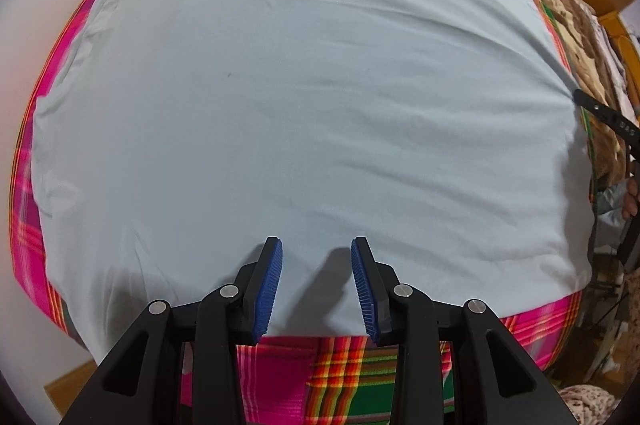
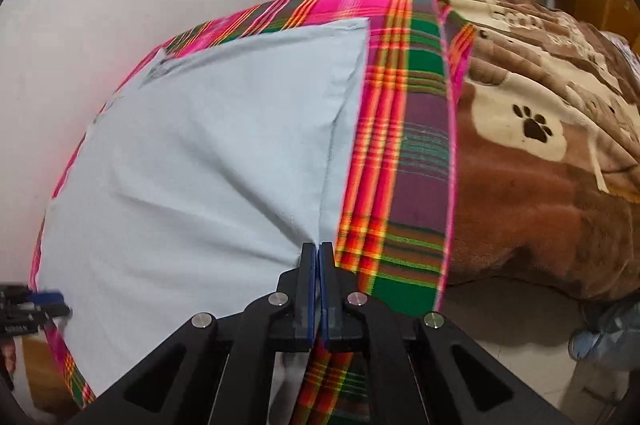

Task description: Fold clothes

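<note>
Left gripper (image 1: 317,253) build: black plastic, two angled linkage arms per side with triangular cut-outs.
Left gripper pads (image 1: 269,289): blue, finely ribbed, long and narrow, set on the inner face of each black finger.
Left gripper fasteners: four round silver pivot pins across the linkage.
Right gripper (image 2: 319,249) build: same black plastic frame, same triangular cut-outs, four silver pivot pins.
Right gripper pads: blue, seen only as thin edges.
Right gripper marking: small white lettering on its black finger in the left wrist view, too small to read fully.
</note>
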A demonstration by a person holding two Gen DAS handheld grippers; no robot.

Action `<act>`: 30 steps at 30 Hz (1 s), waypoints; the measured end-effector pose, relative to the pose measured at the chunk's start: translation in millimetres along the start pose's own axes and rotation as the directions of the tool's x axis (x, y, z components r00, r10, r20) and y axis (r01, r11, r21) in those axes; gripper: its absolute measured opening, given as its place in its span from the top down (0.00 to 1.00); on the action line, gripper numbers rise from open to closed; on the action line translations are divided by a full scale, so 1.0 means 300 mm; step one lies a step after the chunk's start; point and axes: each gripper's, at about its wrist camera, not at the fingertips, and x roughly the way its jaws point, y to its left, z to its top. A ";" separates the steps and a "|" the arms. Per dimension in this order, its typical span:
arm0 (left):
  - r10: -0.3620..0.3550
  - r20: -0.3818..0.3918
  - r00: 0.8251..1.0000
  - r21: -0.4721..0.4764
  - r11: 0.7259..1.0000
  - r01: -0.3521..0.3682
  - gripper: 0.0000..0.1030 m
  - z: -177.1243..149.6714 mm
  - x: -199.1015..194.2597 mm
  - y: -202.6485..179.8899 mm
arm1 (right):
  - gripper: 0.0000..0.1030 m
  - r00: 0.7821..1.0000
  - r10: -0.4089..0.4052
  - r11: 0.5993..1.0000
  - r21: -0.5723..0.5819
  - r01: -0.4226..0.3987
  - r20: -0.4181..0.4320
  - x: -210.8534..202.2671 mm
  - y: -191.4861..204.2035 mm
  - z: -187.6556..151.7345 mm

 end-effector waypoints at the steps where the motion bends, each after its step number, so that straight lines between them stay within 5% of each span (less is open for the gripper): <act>1: 0.000 -0.001 1.000 -0.004 1.000 0.000 0.64 0.005 0.010 -0.012 | 0.98 1.000 0.012 1.000 0.014 -0.012 0.000 0.002 -0.008 0.000; 12: -0.010 0.023 1.000 -0.009 1.000 0.010 0.64 0.038 0.016 -0.076 | 0.98 0.999 -0.032 0.998 -0.055 0.030 -0.039 0.014 -0.006 0.010; 16: 0.006 0.021 1.000 -0.032 0.999 -0.005 0.64 0.034 0.037 -0.100 | 0.89 0.998 -0.016 0.997 -0.071 0.012 -0.067 0.015 0.006 0.019; 21: 0.053 0.037 0.998 -0.039 0.998 -0.051 0.64 0.029 0.024 -0.093 | 0.85 0.993 -0.111 0.990 -0.079 0.113 0.024 -0.066 0.032 0.000; 24: 0.076 0.036 0.996 -0.065 0.995 -0.073 0.64 0.024 0.028 -0.077 | 0.83 0.996 -0.069 0.983 -0.164 0.077 0.056 -0.082 0.119 -0.031; 27: 0.104 0.022 0.994 -0.078 0.992 -0.102 0.64 0.014 0.052 -0.080 | 0.83 1.000 -0.013 0.974 -0.225 0.011 -0.004 -0.026 0.187 -0.067; 30: 0.129 0.003 0.992 -0.088 0.988 -0.128 0.64 -0.007 0.076 -0.092 | 0.84 0.999 -0.036 0.976 -0.217 0.030 -0.024 -0.003 0.184 -0.120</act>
